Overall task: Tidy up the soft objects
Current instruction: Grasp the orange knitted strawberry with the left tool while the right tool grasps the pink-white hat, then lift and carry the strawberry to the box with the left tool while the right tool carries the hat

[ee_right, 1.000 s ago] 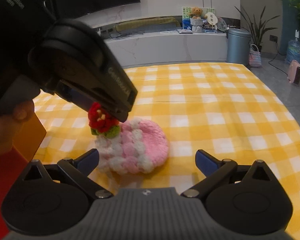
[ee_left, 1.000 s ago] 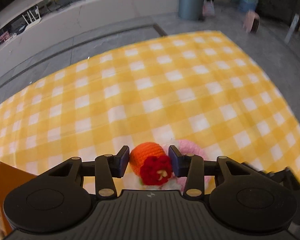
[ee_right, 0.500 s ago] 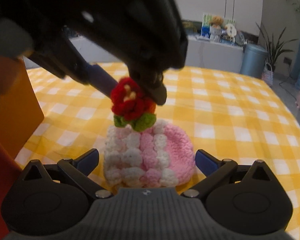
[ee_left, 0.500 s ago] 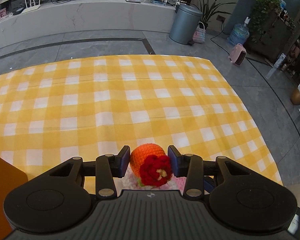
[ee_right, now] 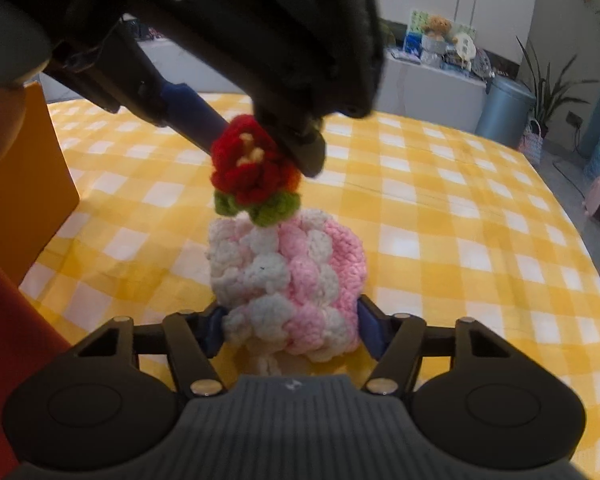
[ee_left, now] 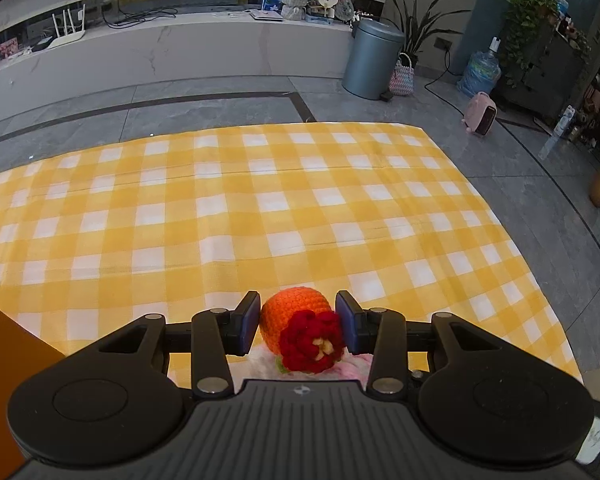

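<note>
My left gripper (ee_left: 298, 320) is shut on an orange crocheted ball (ee_left: 294, 310) with a red flower (ee_left: 312, 342) and green leaves. It hangs just above a pink-and-white crocheted piece (ee_right: 288, 276), which lies on the yellow checked cloth (ee_right: 460, 220). In the right wrist view the left gripper (ee_right: 260, 148) reaches in from the upper left with the red flower (ee_right: 252, 168) between its fingers. My right gripper (ee_right: 290, 330) is low at the near end of the pink-and-white piece. Its jaws are closing, and both pads touch the piece's sides.
An orange box (ee_right: 28, 184) stands at the table's left, with a red one (ee_right: 4, 320) nearer. The checked cloth (ee_left: 260, 208) stretches bare to the far and right edges. Beyond lie grey floor, a metal bin (ee_left: 372, 64) and a white counter.
My right gripper has come closer to the pink-and-white piece and its jaws have drawn in from wide open onto its sides. The left gripper, still holding the orange ball, has rolled a little.
</note>
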Available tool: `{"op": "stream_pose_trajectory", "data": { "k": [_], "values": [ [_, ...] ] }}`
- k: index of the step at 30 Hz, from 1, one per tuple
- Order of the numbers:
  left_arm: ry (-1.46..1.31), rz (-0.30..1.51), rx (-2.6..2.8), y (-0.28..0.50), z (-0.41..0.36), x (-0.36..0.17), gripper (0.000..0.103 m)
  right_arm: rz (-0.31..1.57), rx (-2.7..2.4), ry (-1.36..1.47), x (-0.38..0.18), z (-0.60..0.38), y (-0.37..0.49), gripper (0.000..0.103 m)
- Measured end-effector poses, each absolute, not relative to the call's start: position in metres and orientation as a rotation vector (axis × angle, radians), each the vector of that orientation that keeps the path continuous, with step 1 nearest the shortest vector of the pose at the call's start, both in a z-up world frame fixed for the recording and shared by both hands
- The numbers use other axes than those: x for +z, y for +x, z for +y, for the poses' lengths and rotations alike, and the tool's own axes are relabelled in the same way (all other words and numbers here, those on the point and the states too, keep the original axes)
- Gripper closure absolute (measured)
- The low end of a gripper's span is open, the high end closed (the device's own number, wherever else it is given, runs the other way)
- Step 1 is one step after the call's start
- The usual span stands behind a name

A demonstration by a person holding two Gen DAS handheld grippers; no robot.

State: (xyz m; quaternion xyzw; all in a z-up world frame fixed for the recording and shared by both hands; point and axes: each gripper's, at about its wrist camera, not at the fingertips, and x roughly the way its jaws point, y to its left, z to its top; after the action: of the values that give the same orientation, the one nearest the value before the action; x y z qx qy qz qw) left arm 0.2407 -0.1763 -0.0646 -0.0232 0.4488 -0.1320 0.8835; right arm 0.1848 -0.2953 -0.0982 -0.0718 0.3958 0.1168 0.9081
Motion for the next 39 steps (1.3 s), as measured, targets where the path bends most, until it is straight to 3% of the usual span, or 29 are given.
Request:
{"op": "stream_pose_trajectory", "data": {
  "k": [9,21,39],
  "values": [
    [-0.034,0.915,-0.283,0.238,-0.178,-0.063,0.056,0.871,0.167,-0.102,-0.090,-0.313,0.180,0.045],
    [-0.079,0.849,-0.253,0.227,-0.173,-0.052,0.057,0.777,0.121,-0.015,-0.071,-0.328,0.175,0.045],
    [-0.026,0.918,-0.370,0.138,-0.199,-0.015,0.057,0.716,0.075,0.172,-0.041,-0.380,0.147,0.045]
  ]
}}
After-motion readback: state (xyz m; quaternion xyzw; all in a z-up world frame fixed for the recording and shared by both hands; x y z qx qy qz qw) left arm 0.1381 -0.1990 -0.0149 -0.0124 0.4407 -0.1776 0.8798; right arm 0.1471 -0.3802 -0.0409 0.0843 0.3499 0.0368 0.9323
